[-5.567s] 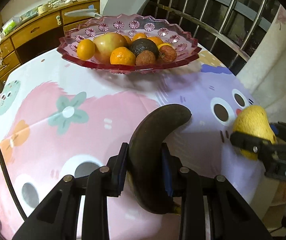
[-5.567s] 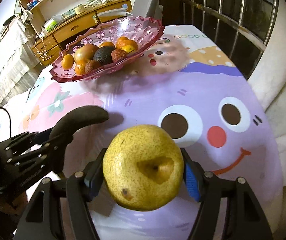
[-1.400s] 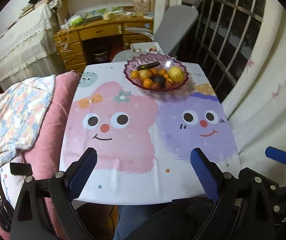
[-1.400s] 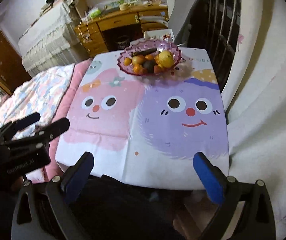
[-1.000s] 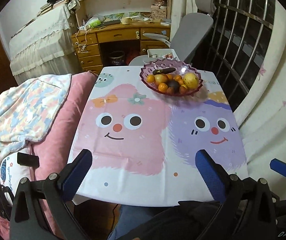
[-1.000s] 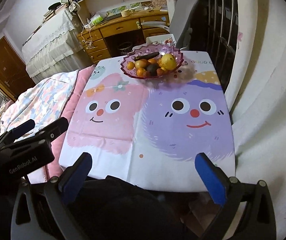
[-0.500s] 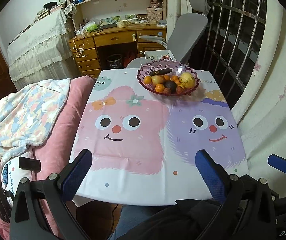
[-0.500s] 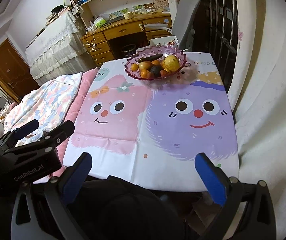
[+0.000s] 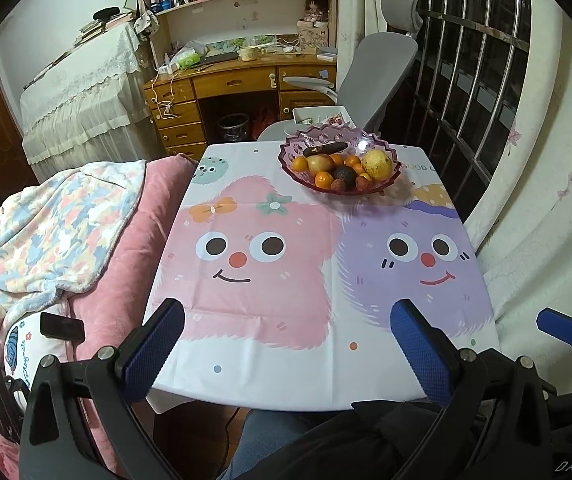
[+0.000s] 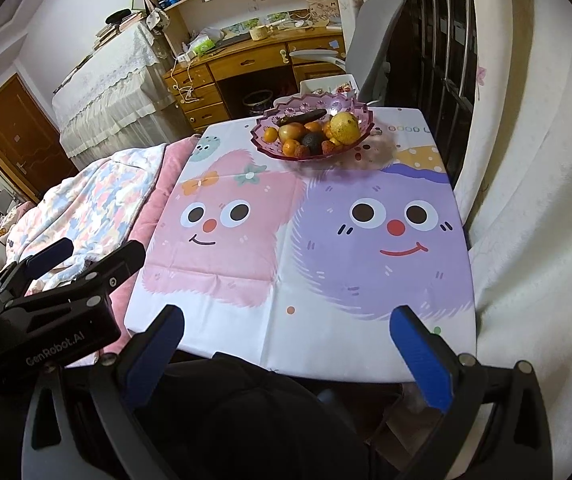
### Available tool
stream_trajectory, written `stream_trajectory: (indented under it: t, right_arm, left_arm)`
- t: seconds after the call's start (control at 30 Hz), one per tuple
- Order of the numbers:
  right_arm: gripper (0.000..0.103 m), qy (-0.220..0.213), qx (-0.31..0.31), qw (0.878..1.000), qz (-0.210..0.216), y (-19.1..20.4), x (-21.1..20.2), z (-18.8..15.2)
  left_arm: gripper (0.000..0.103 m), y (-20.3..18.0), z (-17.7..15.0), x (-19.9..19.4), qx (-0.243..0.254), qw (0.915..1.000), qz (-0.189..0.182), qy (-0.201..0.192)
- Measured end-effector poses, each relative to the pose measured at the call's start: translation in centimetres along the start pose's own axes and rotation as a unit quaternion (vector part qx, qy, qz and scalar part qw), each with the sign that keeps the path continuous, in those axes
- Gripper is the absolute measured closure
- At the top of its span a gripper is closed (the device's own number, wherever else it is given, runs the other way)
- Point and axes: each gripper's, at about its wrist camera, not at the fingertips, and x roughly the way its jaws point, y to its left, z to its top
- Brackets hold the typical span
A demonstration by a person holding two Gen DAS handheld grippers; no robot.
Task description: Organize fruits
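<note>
Pink glass bowl (image 9: 390, 176): sits at the far end of the table, right of centre, on the cloth just past the purple cartoon face (scalloped rim, see-through).
Fruit pile: all of it is in the bowl, nothing loose on the cloth.
Pear (image 9: 377, 164): yellow, biggest thing in there, on the right side of the bowl.
Banana (image 9: 325, 149): very dark, lying across the back of the pile.
Oranges (image 9: 323, 179): several small ones spread through the pile, one at the front left.
Avocado (image 9: 343, 176): dark, near the front middle, touching the oranges.
Left gripper (image 9: 286, 344): jaws spread wide, nothing between the blue pads, hanging over the near edge of the table, well apart from the bowl.
Right gripper (image 10: 286, 344): same deal, wide apart and holding nothing, also back at the near edge.
Tablecloth (image 9: 246, 208): white with a pink smiley blob on the left and a purple one on the right.
Left of table: pink bedding with a pastel blanket (image 9: 46, 232) on it.
Background: wooden desk (image 9: 238, 80) with shelves, grey office chair (image 9: 382, 64) right behind the bowl.
</note>
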Motion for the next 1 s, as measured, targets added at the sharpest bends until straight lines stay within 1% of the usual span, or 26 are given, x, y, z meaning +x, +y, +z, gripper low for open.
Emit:
stream_trajectory:
  t: [0.4, 1.0]
  right_arm:
    - [0.0, 0.003, 0.0, 1.0, -0.001, 0.3, 0.1, -0.1]
    - [0.0, 0.023, 0.006, 1.0, -0.005, -1.0, 0.9, 0.5]
  left_arm:
    - [0.001, 0.2, -0.1, -0.1, -0.009, 1.0, 0.002, -0.001]
    - [0.001, 0.1, -0.3, 0.2, -0.012, 0.9999, 0.001, 0.008]
